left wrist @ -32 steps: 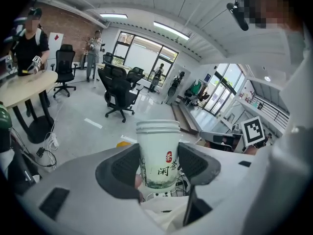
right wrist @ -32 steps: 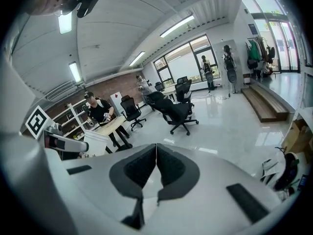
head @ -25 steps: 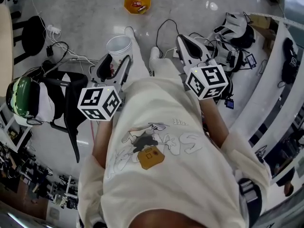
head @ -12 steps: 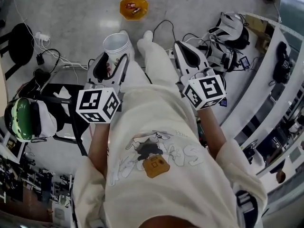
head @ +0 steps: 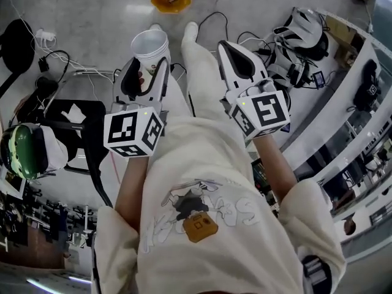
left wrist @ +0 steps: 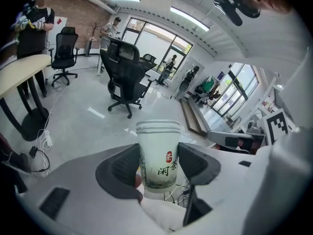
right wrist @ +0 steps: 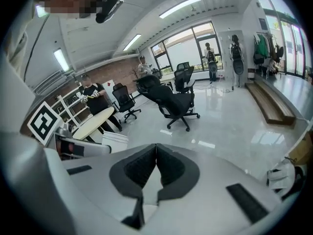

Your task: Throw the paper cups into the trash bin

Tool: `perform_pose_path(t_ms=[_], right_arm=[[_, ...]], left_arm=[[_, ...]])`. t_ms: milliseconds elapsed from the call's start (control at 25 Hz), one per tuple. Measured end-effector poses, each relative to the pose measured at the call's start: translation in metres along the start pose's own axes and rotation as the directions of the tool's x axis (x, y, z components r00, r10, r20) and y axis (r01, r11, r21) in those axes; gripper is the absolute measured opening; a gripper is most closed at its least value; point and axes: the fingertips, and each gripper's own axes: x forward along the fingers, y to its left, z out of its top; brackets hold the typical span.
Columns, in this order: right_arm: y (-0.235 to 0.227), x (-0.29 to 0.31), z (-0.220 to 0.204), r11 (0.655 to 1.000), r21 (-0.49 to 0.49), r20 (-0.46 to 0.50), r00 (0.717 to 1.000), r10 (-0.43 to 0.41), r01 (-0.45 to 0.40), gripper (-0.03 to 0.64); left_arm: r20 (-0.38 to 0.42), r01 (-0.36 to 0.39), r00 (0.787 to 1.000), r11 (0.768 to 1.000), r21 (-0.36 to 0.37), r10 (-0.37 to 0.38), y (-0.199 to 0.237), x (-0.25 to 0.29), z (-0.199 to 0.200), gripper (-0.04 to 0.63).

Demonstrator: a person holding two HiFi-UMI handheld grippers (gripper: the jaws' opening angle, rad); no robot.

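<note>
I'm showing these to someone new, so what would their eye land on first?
The stack of white paper cups, clamped upright between the jaws of the left gripper, fills the middle of the left gripper view. In the head view, an orange bin sits on the floor ahead of the person, beyond the cups. The right gripper is shut and empty.

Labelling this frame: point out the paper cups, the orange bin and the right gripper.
paper cups (left wrist: pixel 157 153), left gripper view, side wall.
orange bin (head: pixel 183 3), head view, bare inner wall.
right gripper (right wrist: pixel 156 147), right gripper view, between its fingertips.
</note>
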Motion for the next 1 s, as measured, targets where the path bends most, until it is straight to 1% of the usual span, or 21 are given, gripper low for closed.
perform_pose_path(t_ms=[80, 200, 520, 720, 880, 1000], right_arm=[[-0.005, 0.017, -0.002, 1.0, -0.01, -0.001, 1.0, 0.019, -0.019, 0.008], [-0.018, 0.048, -0.014, 0.998, -0.063, -0.003, 1.0, 0.025, -0.025, 0.008], [-0.064, 0.133, -0.091, 0.997, -0.08, -0.08, 0.997, 0.018, -0.024, 0.008], [-0.101, 0.184, -0.14, 0.999, -0.053, -0.119, 0.993, 0.0, -0.007, 0.008], [-0.118, 0.228, -0.173, 1.0, -0.026, -0.138, 0.99, 0.002, -0.006, 0.008], [-0.124, 0.257, -0.193, 0.999, -0.029, -0.135, 0.991, 0.011, -0.015, 0.009]], left_arm=[[0.006, -0.029, 1.0, 1.0, -0.01, 0.029, 0.006, 0.017, -0.003, 0.258], [0.008, -0.061, 0.998, 0.998, -0.014, 0.061, 0.019, 0.047, -0.013, 0.258], [-0.028, -0.105, 0.994, 0.994, 0.003, 0.105, 0.069, 0.136, -0.055, 0.258], [-0.063, -0.135, 0.989, 0.991, 0.008, 0.136, 0.099, 0.193, -0.087, 0.258], [-0.092, -0.142, 0.986, 0.99, -0.02, 0.139, 0.125, 0.238, -0.118, 0.258], [-0.103, -0.146, 0.985, 0.988, -0.053, 0.14, 0.141, 0.268, -0.141, 0.258]])
